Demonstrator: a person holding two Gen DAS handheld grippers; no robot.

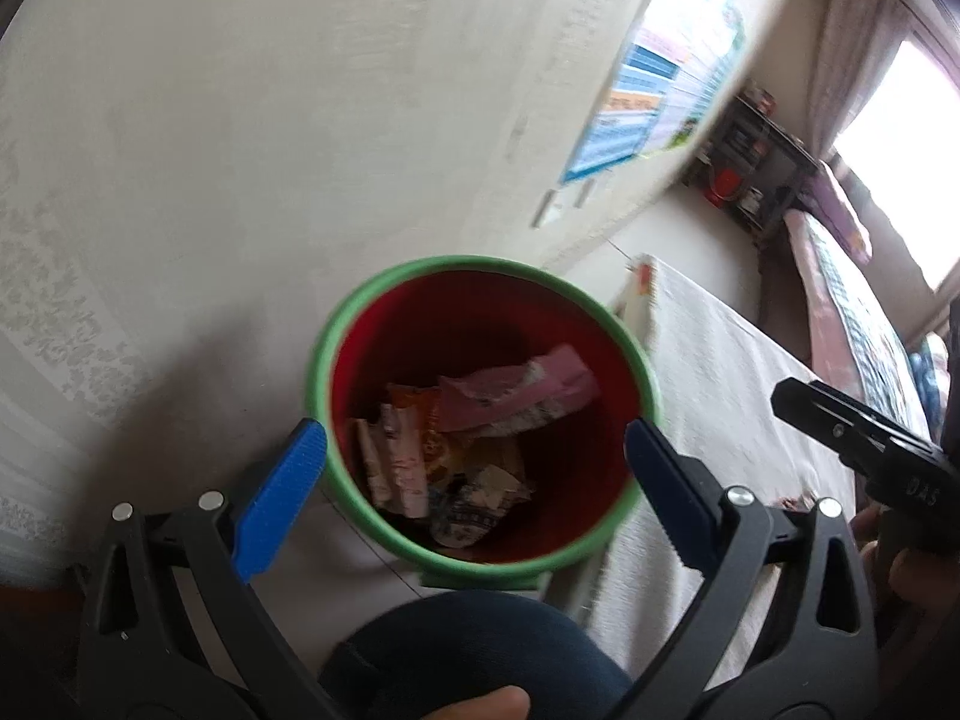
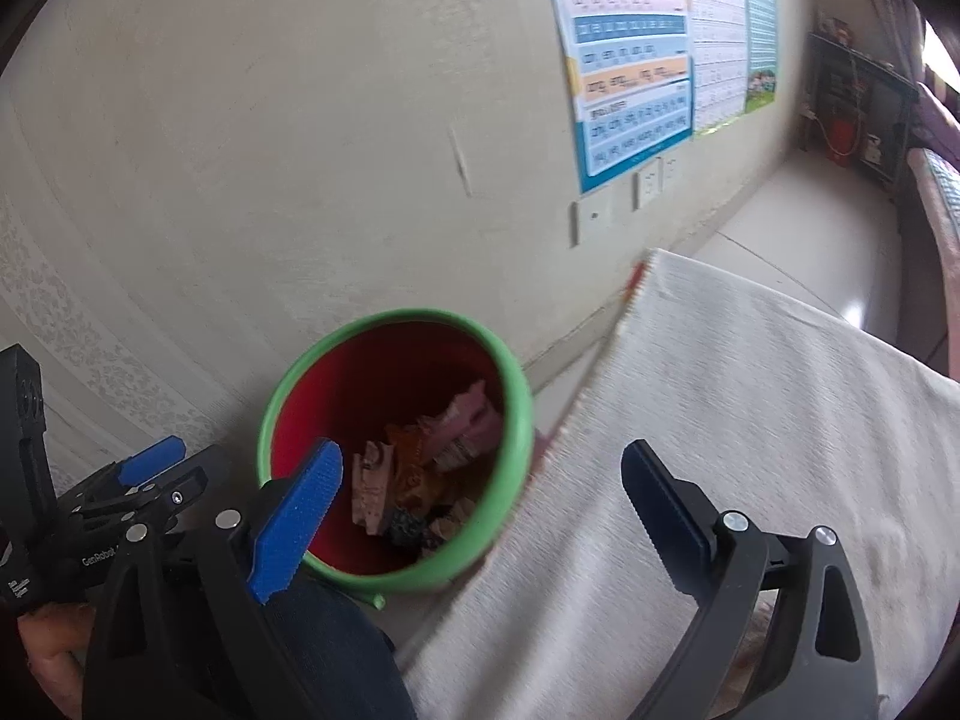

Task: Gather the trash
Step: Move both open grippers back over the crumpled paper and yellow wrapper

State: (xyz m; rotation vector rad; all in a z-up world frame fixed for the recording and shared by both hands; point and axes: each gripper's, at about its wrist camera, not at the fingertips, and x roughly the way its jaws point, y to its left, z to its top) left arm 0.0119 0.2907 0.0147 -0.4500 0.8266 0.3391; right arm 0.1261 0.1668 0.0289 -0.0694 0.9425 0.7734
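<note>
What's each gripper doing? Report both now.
Left gripper: open, holding nothing, above the red bin of wrappers.
Right gripper: open, holding nothing, beside the bin over the white cloth.

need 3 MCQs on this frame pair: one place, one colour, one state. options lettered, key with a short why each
1. Where do the crumpled wrappers lie?
A. on the white cloth
B. inside the bin
C. between the right gripper's fingers

2. What colour is the bin rim?
A. green
B. blue
C. black

3. How does the left gripper stand?
A. shut on a wrapper
B. shut, holding nothing
C. open, holding nothing

Key:
1 B, the wrappers sit at the bottom of the red interior.
2 A, a green ring edges the red inside in both views.
3 C, its blue pads stand wide apart on either side of the bin mouth, with nothing pinched.
</note>
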